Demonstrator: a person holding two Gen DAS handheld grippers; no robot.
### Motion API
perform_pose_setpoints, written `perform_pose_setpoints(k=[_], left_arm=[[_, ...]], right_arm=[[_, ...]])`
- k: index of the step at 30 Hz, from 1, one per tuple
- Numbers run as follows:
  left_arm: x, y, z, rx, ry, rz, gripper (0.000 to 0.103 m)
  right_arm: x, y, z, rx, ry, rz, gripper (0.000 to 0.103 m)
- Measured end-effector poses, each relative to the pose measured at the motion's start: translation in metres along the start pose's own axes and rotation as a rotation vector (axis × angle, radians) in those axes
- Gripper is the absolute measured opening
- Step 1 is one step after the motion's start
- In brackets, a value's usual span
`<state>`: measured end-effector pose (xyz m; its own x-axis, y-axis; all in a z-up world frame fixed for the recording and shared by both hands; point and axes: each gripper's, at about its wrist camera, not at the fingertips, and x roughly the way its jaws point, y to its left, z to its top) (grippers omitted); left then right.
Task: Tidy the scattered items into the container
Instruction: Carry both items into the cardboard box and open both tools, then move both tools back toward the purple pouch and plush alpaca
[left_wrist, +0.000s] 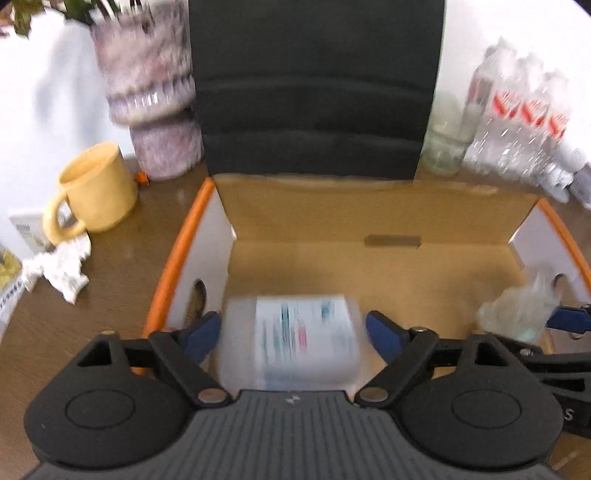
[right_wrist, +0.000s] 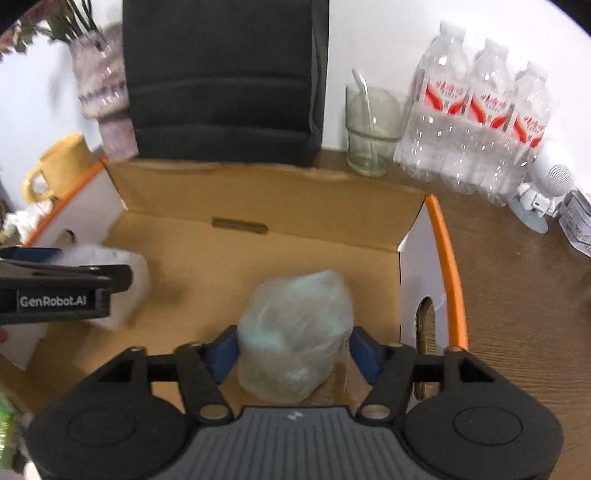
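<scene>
An open cardboard box (left_wrist: 369, 273) with white sides and an orange rim (right_wrist: 443, 240) lies under both grippers. Between the blue pads of my left gripper (left_wrist: 291, 336) is a white wrapped tissue pack (left_wrist: 295, 339) with a printed label. It is blurred, and narrow gaps show at both pads, so the gripper is open. My right gripper (right_wrist: 293, 354) stands open around a clear plastic bag (right_wrist: 295, 332) with something pale green inside, and a gap shows at its right pad. In the right wrist view the tissue pack (right_wrist: 125, 266) shows over the box's left part.
Left of the box are a yellow mug (left_wrist: 96, 188), crumpled paper (left_wrist: 62, 269) and a patterned vase (left_wrist: 147, 92). A black padded object (left_wrist: 314, 85) stands behind the box. At the back right are a glass with a straw (right_wrist: 369, 133), packed water bottles (right_wrist: 476, 122) and a white figure (right_wrist: 546, 181).
</scene>
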<state>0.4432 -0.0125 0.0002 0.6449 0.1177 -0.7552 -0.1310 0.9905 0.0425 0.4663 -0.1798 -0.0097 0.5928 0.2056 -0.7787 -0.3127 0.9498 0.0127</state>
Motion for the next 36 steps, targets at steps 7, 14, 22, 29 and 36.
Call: perform_pose_setpoints(k=[7,14,22,29,36], left_arm=[[-0.093,0.021,-0.01,-0.015,-0.195,-0.052,0.103],[-0.178,0.052,-0.074,-0.043,-0.32,-0.138,0.103],[-0.216,0.078,-0.186,-0.121,-0.338,-0.241,0.103],[-0.23,0.073,-0.251,-0.148,-0.319,-0.294,0.103],[-0.245,0.059,-0.292,-0.109,-0.318,-0.318,0.103]], right_arm=[[-0.087,0.002,-0.014,-0.001,-0.152,0.006,0.103],[-0.199,0.011,-0.087,-0.026,-0.323,0.023,0.103],[-0.247,0.036,-0.203,-0.078,-0.367,0.039,0.103],[-0.258,0.052,-0.276,-0.017,-0.383,0.036,0.103],[-0.26,0.06,-0.321,0.028,-0.371,0.058,0.103]])
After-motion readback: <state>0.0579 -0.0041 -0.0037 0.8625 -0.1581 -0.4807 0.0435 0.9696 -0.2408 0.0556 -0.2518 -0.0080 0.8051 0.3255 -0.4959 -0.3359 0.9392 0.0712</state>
